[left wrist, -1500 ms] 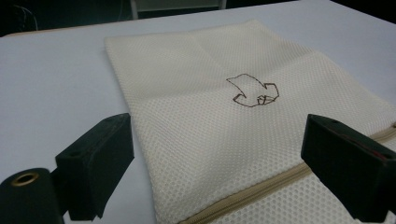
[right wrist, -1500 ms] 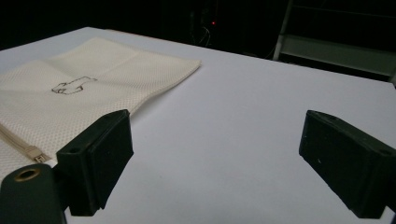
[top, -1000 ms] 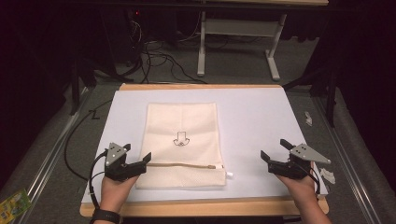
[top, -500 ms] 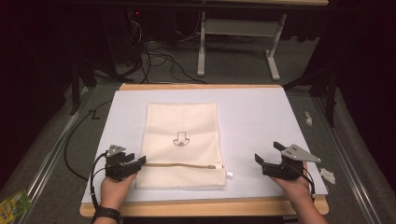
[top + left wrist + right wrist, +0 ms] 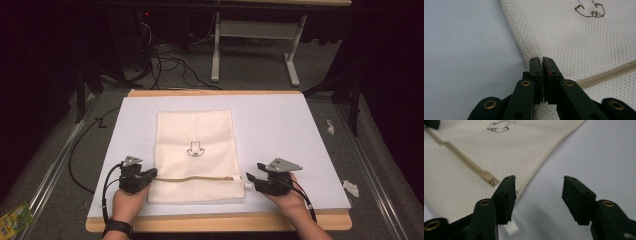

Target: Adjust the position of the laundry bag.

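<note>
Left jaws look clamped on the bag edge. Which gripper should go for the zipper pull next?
Probably the right gripper: its jaws stand open beside the zipper's end, by the white pull tab, on the mesh bag. The left gripper is shut on the bag's opposite edge, anchoring it.

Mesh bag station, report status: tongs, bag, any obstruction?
Left tongs shut on mesh bag edge. Right tongs open beside zipper end. Bag flat, zipped. Nothing in the way.

The mesh bag point(image 5: 195, 150) is cream with a fine honeycomb weave, a tan zipper point(image 5: 192, 178) and a small dark-brown stitched motif point(image 5: 195, 149). The table point(image 5: 280, 130) has a pale lavender-white top edged in light wood. Both grippers, left point(image 5: 150, 175) and right point(image 5: 251, 180), are black.
</note>
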Available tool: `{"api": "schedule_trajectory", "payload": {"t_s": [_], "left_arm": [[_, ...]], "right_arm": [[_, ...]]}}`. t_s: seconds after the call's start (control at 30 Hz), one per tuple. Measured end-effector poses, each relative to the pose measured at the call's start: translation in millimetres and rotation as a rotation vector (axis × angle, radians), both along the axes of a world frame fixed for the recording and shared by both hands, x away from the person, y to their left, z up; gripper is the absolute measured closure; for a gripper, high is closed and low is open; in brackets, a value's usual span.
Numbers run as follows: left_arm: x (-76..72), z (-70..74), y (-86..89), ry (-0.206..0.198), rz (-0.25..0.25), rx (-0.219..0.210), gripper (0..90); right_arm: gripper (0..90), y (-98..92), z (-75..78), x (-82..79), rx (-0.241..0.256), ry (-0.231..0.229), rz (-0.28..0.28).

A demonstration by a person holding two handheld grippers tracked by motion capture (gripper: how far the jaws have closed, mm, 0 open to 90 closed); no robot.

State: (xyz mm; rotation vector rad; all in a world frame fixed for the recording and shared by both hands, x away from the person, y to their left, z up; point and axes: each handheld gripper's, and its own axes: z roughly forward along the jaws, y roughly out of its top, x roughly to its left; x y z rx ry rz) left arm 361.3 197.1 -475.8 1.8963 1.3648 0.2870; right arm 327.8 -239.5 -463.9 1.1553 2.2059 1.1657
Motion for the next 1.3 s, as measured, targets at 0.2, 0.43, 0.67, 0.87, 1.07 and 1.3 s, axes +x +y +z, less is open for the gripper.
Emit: {"api": "schedule_trajectory", "payload": {"t_s": [0.2, 0.43, 0.67, 0.87, 1.07, 1.3], "left_arm": [[-2.2, 1.0, -4.6, -0.019, -0.013, 0.033, 86.5], [-4.8, 1.1, -7.2, -0.037, -0.030, 0.054, 86.6], [-5.3, 0.4, -14.1, -0.049, -0.038, 0.073, 86.9], [-1.6, 0.7, -39.9, -0.046, -0.082, 0.056, 87.0], [7.9, 3.5, -89.0, -0.071, -0.169, 0.087, 87.0], [12.1, 4.3, -128.1, -0.092, -0.231, 0.100, 86.8]], "right_arm": [[50.1, 31.5, -4.0, 32.8, -0.007, 0.060, -0.035], [55.2, 62.6, -13.0, 59.3, -0.091, 0.123, -0.051], [87.9, 58.5, -12.5, 56.4, -0.149, 0.092, -0.051], [89.3, 32.6, -10.1, 51.8, -0.135, 0.074, -0.075], [89.2, -14.0, -4.0, 44.9, -0.145, 0.076, -0.136], [87.0, -67.3, -7.3, 34.3, -0.089, 0.090, -0.228]]}}
